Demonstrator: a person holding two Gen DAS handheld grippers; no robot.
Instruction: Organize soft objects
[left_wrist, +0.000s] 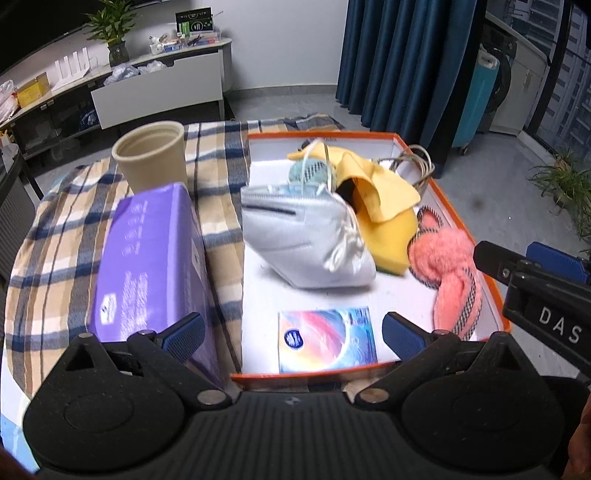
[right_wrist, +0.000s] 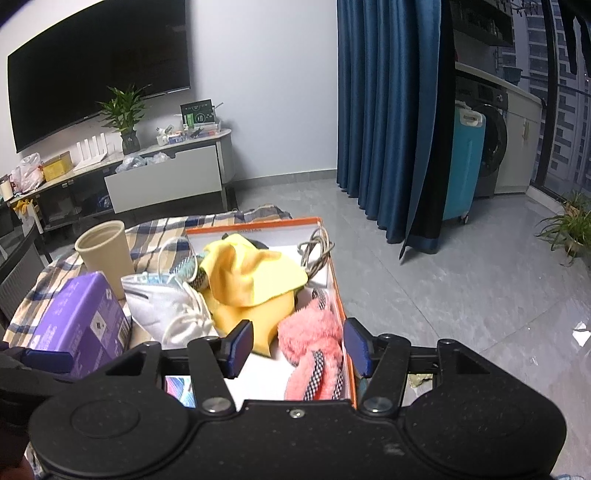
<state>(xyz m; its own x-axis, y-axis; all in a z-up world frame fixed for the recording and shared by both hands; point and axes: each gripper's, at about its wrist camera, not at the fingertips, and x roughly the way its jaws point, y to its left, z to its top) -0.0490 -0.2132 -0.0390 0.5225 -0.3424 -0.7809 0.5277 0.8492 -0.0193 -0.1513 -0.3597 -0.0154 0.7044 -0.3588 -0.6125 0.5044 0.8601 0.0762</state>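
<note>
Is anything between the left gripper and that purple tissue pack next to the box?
Nothing visible. The open left gripper sits over the box's near edge, and the purple tissue pack lies just beside its left finger on the plaid cloth.

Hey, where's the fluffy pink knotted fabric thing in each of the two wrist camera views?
Left wrist: fluffy pink knotted fabric piece lies right of centre, against the box's right wall.
Right wrist: low centre, between the open fingers.
Shared landmark: orange-rimmed white cardboard box holding it.
</note>
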